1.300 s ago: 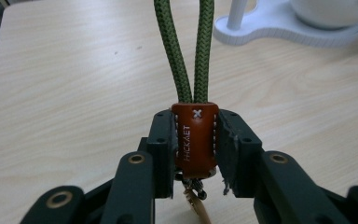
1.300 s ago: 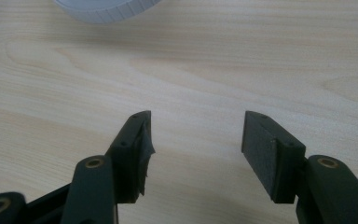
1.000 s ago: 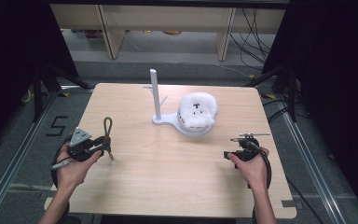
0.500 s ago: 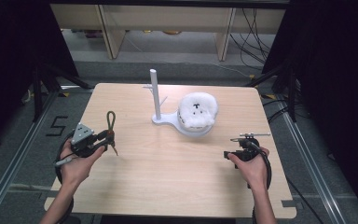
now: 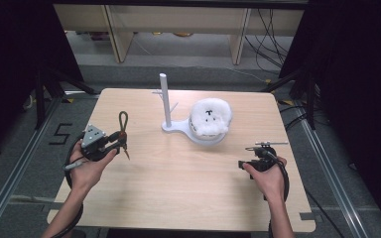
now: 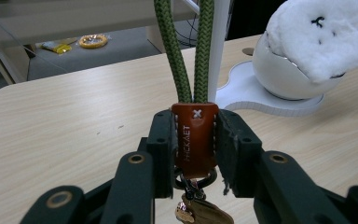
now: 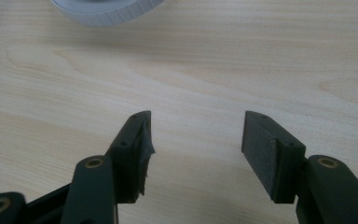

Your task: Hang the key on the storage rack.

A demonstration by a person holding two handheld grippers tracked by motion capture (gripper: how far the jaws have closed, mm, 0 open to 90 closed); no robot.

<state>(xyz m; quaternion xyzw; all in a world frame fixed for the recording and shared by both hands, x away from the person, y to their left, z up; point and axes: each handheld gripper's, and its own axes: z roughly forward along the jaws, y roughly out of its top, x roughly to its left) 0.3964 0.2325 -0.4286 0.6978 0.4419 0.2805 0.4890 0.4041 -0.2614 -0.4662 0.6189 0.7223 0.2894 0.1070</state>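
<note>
A keychain is recorded, made up of a green braided cord loop, a brown stitched leather tab and a small metal ring with keys hanging below; it is held clear of the light wooden table at the table's left side. The left gripper is seen closed on the leather tab, both black pads pressed flat against its sides, with the cord loop standing upright above the jaws. Compared with the high view of a second ago, this gripper and its load are noted slightly higher and a little nearer the table's centre, while the grip itself is unchanged. The shift is judged to be the carrying stage, with the loop being brought toward the white stand, whose thin upright post with short side pegs rises from a flat base. Beside the post, on the same base, a white bowl-shaped holder topped with a fluffy white plush bearing black marks is catalogued. The right gripper is listed at the table's right side, resting where it was, its jaws parted wide with nothing between them and bare wood beneath. Hanging the loop over a peg is judged not yet done; the loop and stand are well apart.
</note>
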